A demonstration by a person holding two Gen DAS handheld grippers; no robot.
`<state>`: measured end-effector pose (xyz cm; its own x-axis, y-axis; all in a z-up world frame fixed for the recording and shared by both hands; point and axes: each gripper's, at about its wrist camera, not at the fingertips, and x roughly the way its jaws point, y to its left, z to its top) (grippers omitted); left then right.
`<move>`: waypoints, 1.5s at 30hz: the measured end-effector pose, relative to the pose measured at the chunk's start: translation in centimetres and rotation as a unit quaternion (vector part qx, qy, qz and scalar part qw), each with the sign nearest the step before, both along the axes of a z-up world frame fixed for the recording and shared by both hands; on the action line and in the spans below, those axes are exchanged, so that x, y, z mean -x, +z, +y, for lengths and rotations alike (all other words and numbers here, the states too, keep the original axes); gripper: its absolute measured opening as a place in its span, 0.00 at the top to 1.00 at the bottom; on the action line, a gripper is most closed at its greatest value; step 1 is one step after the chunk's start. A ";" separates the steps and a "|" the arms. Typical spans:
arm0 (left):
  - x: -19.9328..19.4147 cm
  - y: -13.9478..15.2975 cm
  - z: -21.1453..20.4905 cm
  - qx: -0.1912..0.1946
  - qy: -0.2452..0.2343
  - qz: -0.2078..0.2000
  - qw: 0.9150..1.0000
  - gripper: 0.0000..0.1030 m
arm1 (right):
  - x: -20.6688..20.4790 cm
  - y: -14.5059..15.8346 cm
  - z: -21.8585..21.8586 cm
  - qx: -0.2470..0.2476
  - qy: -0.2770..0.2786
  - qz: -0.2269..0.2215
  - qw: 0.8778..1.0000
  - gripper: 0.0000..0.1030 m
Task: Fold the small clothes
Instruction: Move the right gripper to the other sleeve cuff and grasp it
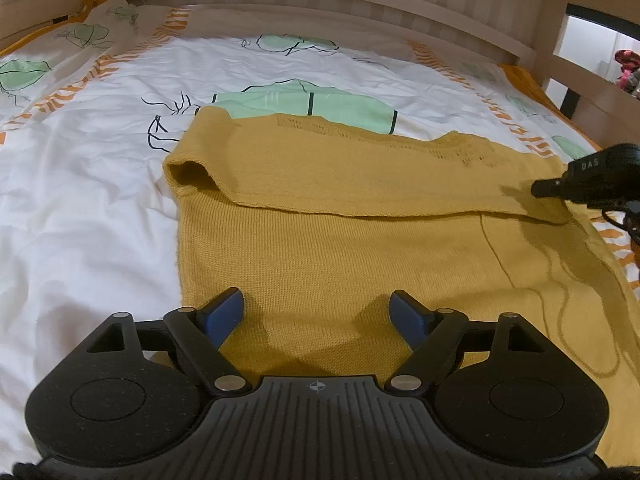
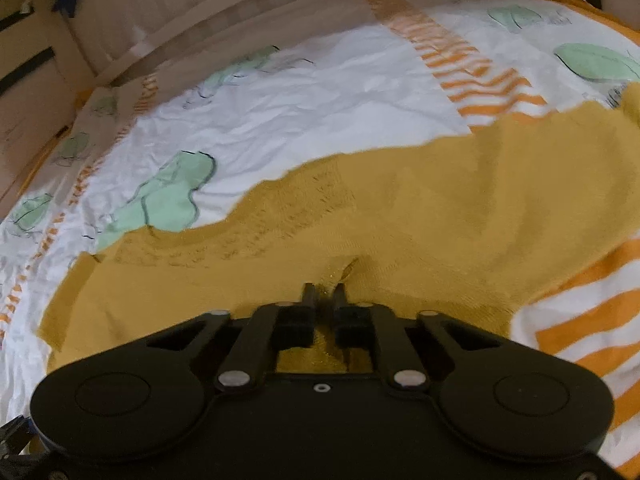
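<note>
We are mid-fold on the mustard knit sweater lying at 12 o'clock on the printed bedsheet: right gripper pinches its fabric, left gripper hovers spread wide, so next we judge a flattening press.

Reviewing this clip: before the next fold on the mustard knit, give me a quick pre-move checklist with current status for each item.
1. Right gripper shut on the mustard knit top: ok, fabric bunched between its fingers.
2. Left gripper open, ready to grasp: ok; it hovers over the near part of the top.
3. First fold in place: ok, a flap lies across the top.
4. Fabric flat: not ok, the flap's left end is puffed up.
5. Space on the bedsheet beside the top: ok.
6. Right grip depth: cannot tell; that view is blurred.
</note>
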<state>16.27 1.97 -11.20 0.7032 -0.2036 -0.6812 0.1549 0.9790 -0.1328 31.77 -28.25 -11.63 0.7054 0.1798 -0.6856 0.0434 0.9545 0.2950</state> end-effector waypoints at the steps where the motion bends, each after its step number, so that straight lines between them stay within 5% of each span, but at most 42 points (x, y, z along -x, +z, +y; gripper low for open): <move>1: 0.0 0.0 0.0 0.000 0.000 0.000 1.000 0.23 | -0.1 0.6 0.5 0.014 0.010 -0.005 1.000 0.89; 8: -0.1 0.0 -0.2 -0.002 0.003 0.002 1.000 0.22 | -2.0 5.2 0.9 0.100 -0.010 -0.044 0.994 0.90; 15: -0.1 0.1 -0.3 0.001 0.010 0.005 1.000 0.22 | -4.6 2.2 -0.9 0.141 -0.035 0.007 0.989 0.89; 20: 0.0 0.1 -0.1 0.012 0.022 0.003 1.000 0.22 | -3.9 0.0 -1.9 0.120 -0.050 0.031 0.991 0.80; 25: 0.2 0.0 -0.1 0.019 0.033 -0.004 0.999 0.22 | -1.7 0.1 -4.1 0.077 -0.079 0.008 0.994 0.68; 27: 0.2 0.0 -0.2 0.018 0.034 -0.006 0.999 0.22 | -0.8 0.5 -5.3 0.068 -0.096 -0.005 0.993 0.50; 30: 0.2 0.2 -0.1 0.018 0.022 -0.005 1.000 0.23 | 0.6 1.0 -7.7 0.063 -0.124 -0.020 0.990 0.37; 45: -0.2 1.8 -1.9 0.039 0.014 -0.003 0.999 0.25 | 1.9 0.9 -22.1 0.056 -0.228 0.006 0.972 0.32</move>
